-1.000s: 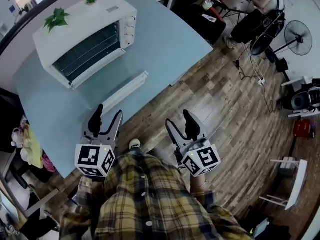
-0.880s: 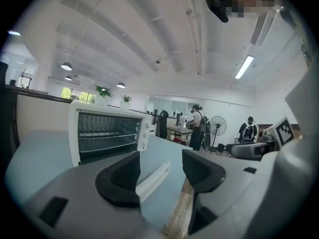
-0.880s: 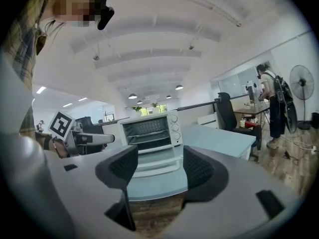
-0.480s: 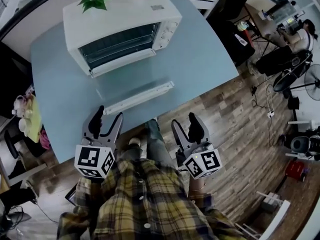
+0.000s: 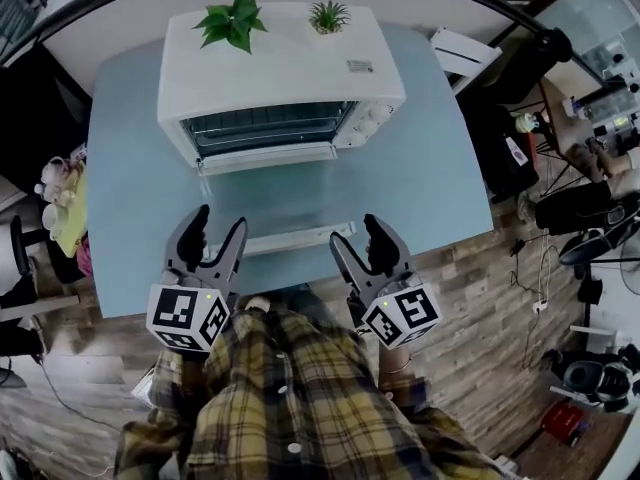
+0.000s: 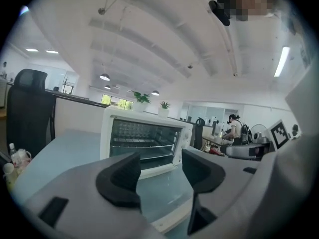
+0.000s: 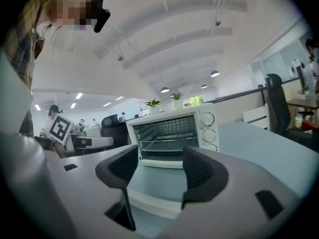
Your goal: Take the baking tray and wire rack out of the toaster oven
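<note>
Nearest us, the left claw (image 5: 218,226) and the right claw (image 5: 358,236) both stand well open with nothing between the pads. They are poised over the near edge of the desk (image 5: 120,238), apart from everything on it. Just beyond them is the handle (image 5: 300,239) of the door (image 5: 275,198), which is folded down flat in front of the toaster oven (image 5: 280,68).

That door is our first worry. Any reach into the cavity must pass over it, and a claw leaning on the glass could strain the hinge or tip the oven forward. Further in, the wire rack (image 7: 167,142) sits on its rails. Pulled by one side only, it might skew and jam, and a harder tug could then drag the oven along the desk. Two small plants (image 5: 232,20) stand loose on the roof, so a jolt could topple them.

The head view gives us the layout from above: the flat door, the plants and both claws. The cavity is only a dark slot there. The gripper views look level into it. The right one shows the rack's bars and the dials (image 7: 208,128); the left one shows the same shelf from the other side. We cannot pick out the baking tray from the dark floor of the cavity in any view, so we judge it is inside.
</note>
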### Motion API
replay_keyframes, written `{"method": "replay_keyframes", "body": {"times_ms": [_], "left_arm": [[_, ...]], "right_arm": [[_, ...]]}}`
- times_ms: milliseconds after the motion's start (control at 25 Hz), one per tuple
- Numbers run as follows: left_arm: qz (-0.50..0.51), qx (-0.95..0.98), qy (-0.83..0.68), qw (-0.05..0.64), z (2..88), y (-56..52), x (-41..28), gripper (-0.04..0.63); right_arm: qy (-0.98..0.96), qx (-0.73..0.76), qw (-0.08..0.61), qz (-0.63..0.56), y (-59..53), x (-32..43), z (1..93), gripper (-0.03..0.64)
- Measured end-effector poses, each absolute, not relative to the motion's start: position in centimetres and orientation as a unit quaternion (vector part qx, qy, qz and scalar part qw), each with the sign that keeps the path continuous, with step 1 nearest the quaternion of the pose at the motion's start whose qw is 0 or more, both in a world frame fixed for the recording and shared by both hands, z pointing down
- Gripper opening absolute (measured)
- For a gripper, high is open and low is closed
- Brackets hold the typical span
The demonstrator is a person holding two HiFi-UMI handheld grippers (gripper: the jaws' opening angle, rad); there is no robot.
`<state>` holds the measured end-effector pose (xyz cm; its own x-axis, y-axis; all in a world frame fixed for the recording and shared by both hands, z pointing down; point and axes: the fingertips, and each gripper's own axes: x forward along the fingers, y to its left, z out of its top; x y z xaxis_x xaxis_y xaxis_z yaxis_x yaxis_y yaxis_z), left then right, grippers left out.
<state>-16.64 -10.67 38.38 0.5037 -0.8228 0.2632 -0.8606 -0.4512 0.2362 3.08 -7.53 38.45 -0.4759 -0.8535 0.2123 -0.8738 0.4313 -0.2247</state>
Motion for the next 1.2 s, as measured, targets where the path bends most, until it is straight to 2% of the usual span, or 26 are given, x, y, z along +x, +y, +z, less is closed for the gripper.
{"method": "replay_keyframes", "body": {"times_ms": [200,720,1200], "left_arm": [[0.036,0.833,-0.530,0.155,36.4,-12.6,-15.6,0.252],[0.012,0.786,-0.595,0.166,36.4,-14.3,-14.4,0.247],[0.006,0.783,-0.592,0.192,37.0,-16.4,-14.7,0.241]], "right_arm": [[-0.872,0.464,0.032,0.151,-11.3,3.5,37.6,0.265],[-0.909,0.373,0.001,0.185,-15.7,3.3,37.1,0.264],[-0.902,0.371,-0.003,0.223,-18.3,3.1,38.2,0.264]]}}
